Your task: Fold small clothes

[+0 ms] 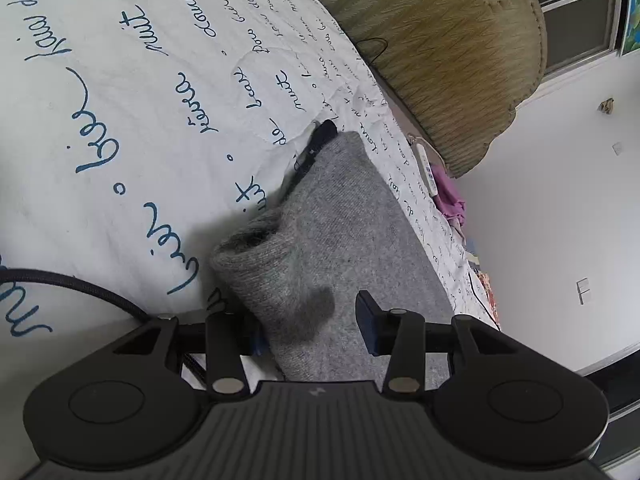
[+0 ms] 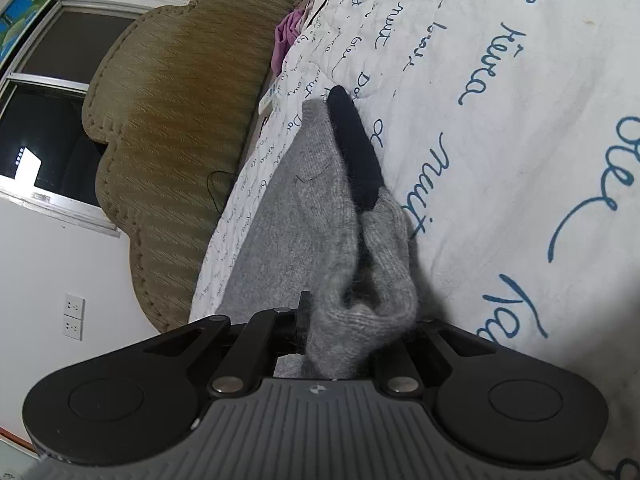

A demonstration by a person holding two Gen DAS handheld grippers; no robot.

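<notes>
- My left gripper (image 1: 316,326) is partly open around a folded edge of the grey knitted garment (image 1: 320,232); I cannot tell if its pads press the cloth.
- My right gripper (image 2: 344,336) is closed tight on a bunched fold of the same garment.
- The garment lies on the bed's white quilt (image 1: 120,128) with blue script, its dark band (image 2: 354,148) at the far end.
- A tan headboard (image 2: 180,120) stands beyond.

The knit garment (image 1: 320,240) lies on the quilt (image 1: 120,140), running forward from between the left gripper (image 1: 312,328) fingers. The right gripper (image 2: 340,332) has its bunched end. The headboard (image 2: 180,120) stands beyond.
</notes>
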